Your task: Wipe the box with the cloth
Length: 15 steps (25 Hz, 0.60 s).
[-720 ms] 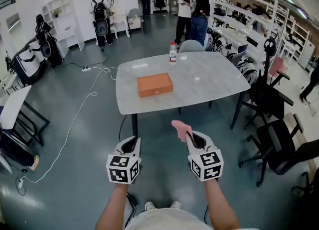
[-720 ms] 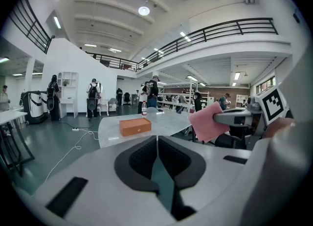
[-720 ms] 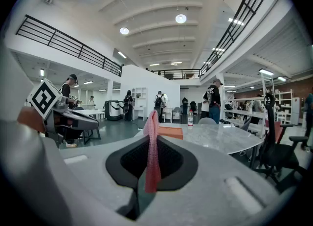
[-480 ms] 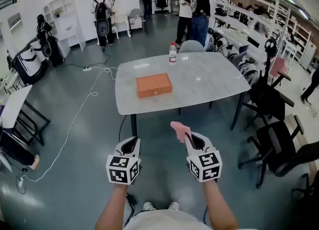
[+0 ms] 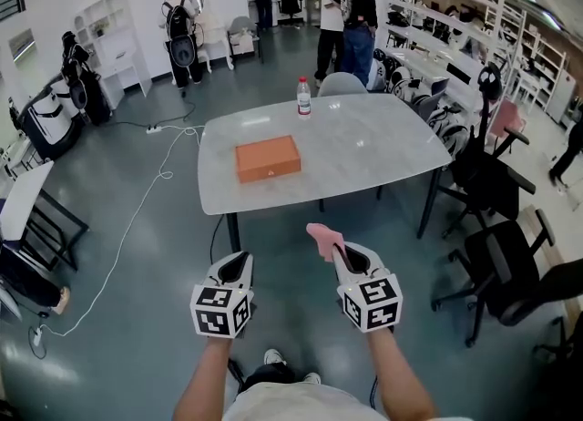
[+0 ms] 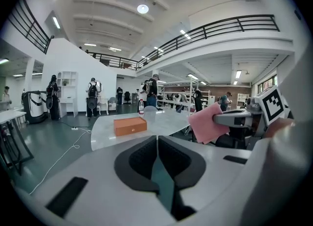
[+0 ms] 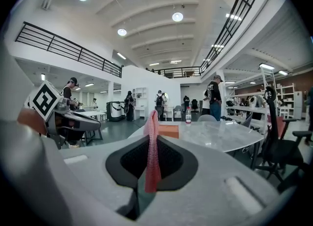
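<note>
Shift since earlier: box point(image 5: 268, 158) and table point(image 5: 364, 146) sit a little further left in the head view than before; left claw point(image 5: 239, 266) and right claw point(image 5: 333, 248) hang at much the same spot low in the frame.
Right claw: closed on the pink cloth point(image 5: 321, 235), which stands up as a thin fold between the jaws in the right gripper view.
Left claw: jaws together, nothing between them.
Cloth: lower centre of the head view, poking up and forward out of the right claw, over the floor and touching nothing else.
Box: orange, flat and shut, lying on the left half of the table at upper centre of the head view. It is well apart from both claws and ahead of them, with bare floor between.
Table: pale marbled top; a water bottle point(image 5: 303, 97) stands upright near the far edge, apart from the box.
Beyond: people stand past the table at the top of the frame; office chairs point(image 5: 510, 264) at right.
Progress: cloth is in hand, wiping not begun; the box looks untouched.
Left to do: by my reading, close the gap to the table, lay the cloth on the box and rub across it.
</note>
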Tool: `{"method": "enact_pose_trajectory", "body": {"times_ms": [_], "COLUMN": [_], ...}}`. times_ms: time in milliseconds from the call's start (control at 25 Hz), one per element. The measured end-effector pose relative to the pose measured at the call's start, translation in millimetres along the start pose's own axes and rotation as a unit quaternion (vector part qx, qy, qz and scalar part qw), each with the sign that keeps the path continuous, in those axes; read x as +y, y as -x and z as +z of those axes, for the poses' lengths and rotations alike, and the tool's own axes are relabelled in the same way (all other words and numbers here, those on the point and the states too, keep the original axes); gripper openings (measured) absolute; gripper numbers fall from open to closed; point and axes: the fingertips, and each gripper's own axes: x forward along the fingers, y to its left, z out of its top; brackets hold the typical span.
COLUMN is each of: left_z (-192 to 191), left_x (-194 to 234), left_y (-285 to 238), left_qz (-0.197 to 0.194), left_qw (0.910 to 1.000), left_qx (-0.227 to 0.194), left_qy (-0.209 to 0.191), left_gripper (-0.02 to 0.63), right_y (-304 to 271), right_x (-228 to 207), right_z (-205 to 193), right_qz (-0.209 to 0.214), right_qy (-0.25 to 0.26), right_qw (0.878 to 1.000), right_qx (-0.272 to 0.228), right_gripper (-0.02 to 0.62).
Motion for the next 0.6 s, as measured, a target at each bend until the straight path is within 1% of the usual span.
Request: {"method": "enact_pose_trajectory", "body": {"times_ms": [320,600], "left_z": [13.1,30.9], "left_x": [6.4,29.7], "left_y": [-42.3,-97.9], "left_qz": [-0.001,-0.008], "left_qw": [1.0,0.9999], "left_qx": [0.001,-0.003], "left_qy": [0.005,0.013], "left_gripper": [0.018,0.018], "right_y": [-31.1,-81.5], "right_x": [-33.3,-63.7], "right_z": [6.7,17.8], "right_qz": [-0.002,-0.008], "right_qy": [-0.006,-0.003], "right_qw": [1.0,1.0], "right_qx": [0.0,0.005], "right_gripper": [0.02,0.02]}}
